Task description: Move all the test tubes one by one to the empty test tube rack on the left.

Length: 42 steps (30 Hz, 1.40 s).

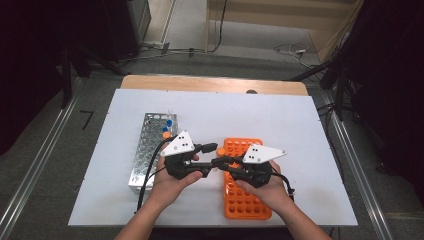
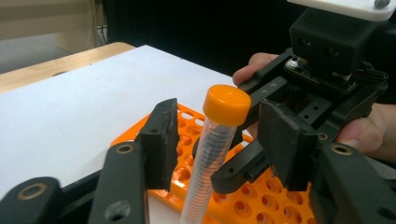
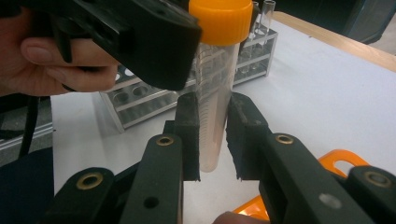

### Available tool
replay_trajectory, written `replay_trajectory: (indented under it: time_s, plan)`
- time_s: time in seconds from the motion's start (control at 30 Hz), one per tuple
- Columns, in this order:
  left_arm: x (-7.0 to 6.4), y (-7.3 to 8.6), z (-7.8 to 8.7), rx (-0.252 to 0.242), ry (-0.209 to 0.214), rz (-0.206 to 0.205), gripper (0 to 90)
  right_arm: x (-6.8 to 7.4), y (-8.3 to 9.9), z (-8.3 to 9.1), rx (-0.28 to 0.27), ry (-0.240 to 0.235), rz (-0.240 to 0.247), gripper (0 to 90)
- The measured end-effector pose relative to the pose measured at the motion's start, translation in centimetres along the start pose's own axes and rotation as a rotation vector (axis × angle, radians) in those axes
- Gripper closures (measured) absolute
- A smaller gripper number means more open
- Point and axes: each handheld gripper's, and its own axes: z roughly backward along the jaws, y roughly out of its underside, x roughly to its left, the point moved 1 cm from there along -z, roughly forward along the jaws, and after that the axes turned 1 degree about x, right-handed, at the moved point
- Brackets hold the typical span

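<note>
Table: a white table [image 1: 300,120] takes up the middle of the high view, with a strip of bare wood along its far edge; the person's forearms come in from the near edge.
Orange rack: an orange tube rack [image 1: 247,200] lies flat on the right half of the table, under and just beyond the right hand; its open holes also show in the left gripper view [image 2: 233,205].
Metal rack: a grey metal rack [image 1: 147,145] sits left of the orange one, well apart from it, with a few blue and orange caps at its far end; in the right gripper view [image 3: 140,100] it stands behind the tube.
Left gripper: the left gripper [image 1: 209,148] is held above the gap between the two racks. In its own view [image 2: 224,135] the jaws stand apart on either side of the tube, neither pad pressed to it, so it is released.
Right gripper: the right gripper [image 1: 220,162] meets the left one over the near-left corner of the orange rack. In its own view [image 3: 212,135] the two pads are clenched against the clear wall of the tube, grasping it low on the body.
Tube: a clear tube with an orange cap [image 2: 212,154] stands nearly upright in the air between both pairs of jaws, cap up [image 3: 217,79]. Its lower end is hidden, so whether it touches the rack below I cannot tell.
</note>
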Motion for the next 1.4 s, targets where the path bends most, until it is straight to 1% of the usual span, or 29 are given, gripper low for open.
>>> replay_trajectory:
  time_s: [0.2,0.27,0.4,0.63,0.73,0.8,0.97,1.0,1.07,1.1,1.17,1.2,1.3,1.4]
  plan:
    - [-0.1,0.1,-0.3,0.013,0.02,-0.008,57.8,0.2,-0.1,0.0,-0.003,-0.017,0.009,72.7]
    - [-0.2,0.1,-0.3,0.014,0.025,-0.012,61.9,0.3,-0.1,0.0,-0.001,-0.023,0.008,72.7]
    - [-0.2,0.1,-0.2,0.01,0.022,-0.017,67.8,0.3,0.0,-0.1,0.004,-0.034,0.01,72.7]
    - [-0.2,0.1,-0.2,0.008,0.014,-0.028,69.8,0.2,0.0,-0.1,0.005,-0.044,-0.002,72.7]
    - [-0.2,0.1,-0.2,0.01,0.004,-0.038,70.1,0.2,0.0,-0.1,0.004,-0.048,-0.004,72.7]
    - [-0.2,0.1,-0.2,0.009,0.001,-0.038,70.2,0.1,0.0,-0.1,0.004,-0.049,-0.008,72.6]
    - [-0.1,0.1,-0.1,0.01,-0.001,-0.037,70.5,0.0,0.1,-0.1,0.002,-0.066,-0.028,71.7]
    - [-0.2,0.1,-0.1,0.008,-0.007,-0.04,70.5,-0.1,0.1,-0.1,0.001,-0.073,-0.032,70.4]
    - [-0.1,0.1,0.0,0.004,-0.012,-0.038,70.5,-0.2,0.2,0.0,-0.002,-0.085,-0.041,64.6]
    - [-0.1,0.1,0.0,0.002,-0.015,-0.037,70.5,-0.2,0.2,0.0,-0.005,-0.088,-0.042,60.2]
    - [0.1,0.1,0.2,0.0,-0.024,-0.035,70.5,-0.2,0.2,0.1,-0.011,-0.08,-0.039,49.1]
    - [0.1,0.1,0.3,-0.004,-0.025,-0.031,70.5,-0.2,0.1,0.2,-0.013,-0.079,-0.039,45.0]
    - [0.3,0.0,0.5,-0.01,-0.034,-0.029,70.5,-0.3,0.1,0.2,-0.014,-0.101,-0.047,30.2]
    - [0.5,0.0,0.7,-0.013,-0.044,-0.027,70.5,-0.4,0.0,0.3,-0.005,-0.116,-0.052,16.4]
